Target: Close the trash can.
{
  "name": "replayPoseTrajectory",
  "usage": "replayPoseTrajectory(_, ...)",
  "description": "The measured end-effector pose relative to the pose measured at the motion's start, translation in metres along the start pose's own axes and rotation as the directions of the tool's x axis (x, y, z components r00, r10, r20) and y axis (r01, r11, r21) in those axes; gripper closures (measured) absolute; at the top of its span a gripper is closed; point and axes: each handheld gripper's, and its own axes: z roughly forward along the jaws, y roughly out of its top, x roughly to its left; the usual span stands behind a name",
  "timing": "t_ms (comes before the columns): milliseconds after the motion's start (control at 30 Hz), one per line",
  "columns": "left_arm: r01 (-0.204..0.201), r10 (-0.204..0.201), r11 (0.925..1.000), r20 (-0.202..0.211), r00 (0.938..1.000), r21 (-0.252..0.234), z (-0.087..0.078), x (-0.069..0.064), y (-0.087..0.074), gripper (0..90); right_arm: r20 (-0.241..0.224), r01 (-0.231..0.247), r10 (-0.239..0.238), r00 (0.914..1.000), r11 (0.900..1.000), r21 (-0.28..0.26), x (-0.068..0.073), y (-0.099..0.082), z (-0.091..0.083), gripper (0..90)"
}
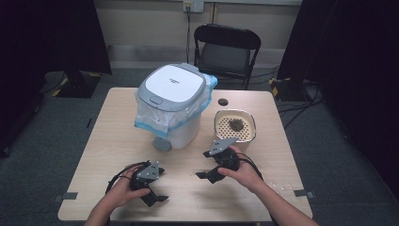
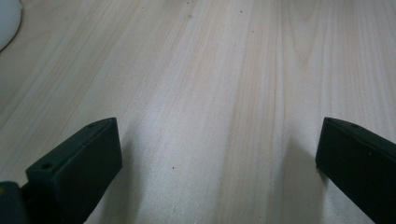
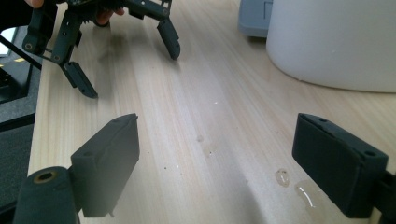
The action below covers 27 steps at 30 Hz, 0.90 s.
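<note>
Two grippers, the left gripper (image 1: 157, 186) and right gripper (image 1: 205, 164), hover wide-jawed and empty just before the pedal bin (image 1: 176, 106).

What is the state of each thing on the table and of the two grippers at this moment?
Pedal bin: upright, lid shut, liner bag folded over its rim.
Strainer basket: upright beside the bin, dark clump of residue inside.
Left gripper: jaws open, nothing between them, low over the table.
Right gripper: jaws open, nothing between them.
Water drops: lying on the wood near the right gripper.
</note>
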Motion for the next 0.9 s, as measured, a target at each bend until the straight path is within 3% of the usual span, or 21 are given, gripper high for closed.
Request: replayPoseTrajectory(900,0.0,0.0,1.0,0.0,1.0,0.0,0.0,0.0,0.0,0.0,0.014,0.005,-0.005,0.9999,0.9987,0.05,0.001,-0.03,0.019,14.4)
